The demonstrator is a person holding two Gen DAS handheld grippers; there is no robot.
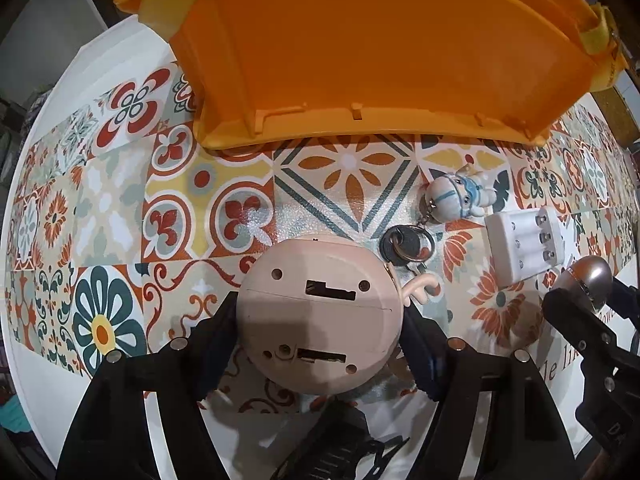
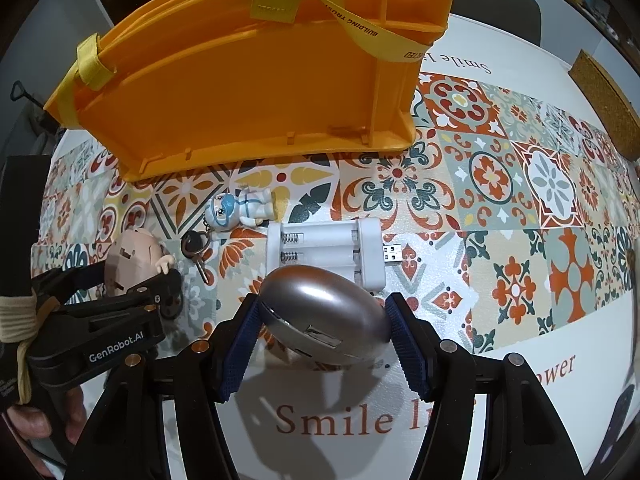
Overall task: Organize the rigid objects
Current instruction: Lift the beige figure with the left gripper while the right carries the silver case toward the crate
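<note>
A round pink toy figure point(image 1: 316, 320) lies on the tiled tablecloth with its flat underside facing the left wrist camera. My left gripper point(image 1: 320, 320) is shut on it, one pad against each side. In the right wrist view the same toy point(image 2: 128, 264) shows at the left inside the left gripper point(image 2: 156, 292). A silver computer mouse point(image 2: 324, 316) sits tilted between the blue pads of my right gripper point(image 2: 325, 318), which is shut on it just above the cloth. An orange basket point(image 2: 260, 92) with yellow straps stands behind both.
Between the grippers and the basket point(image 1: 380, 60) lie a small astronaut keychain figure point(image 2: 240, 208) with a key point(image 2: 194, 246) and a white battery charger point(image 2: 324, 248). A cork mat point(image 2: 604, 100) lies at the far right. A black hair clip point(image 1: 332, 452) lies under the left gripper.
</note>
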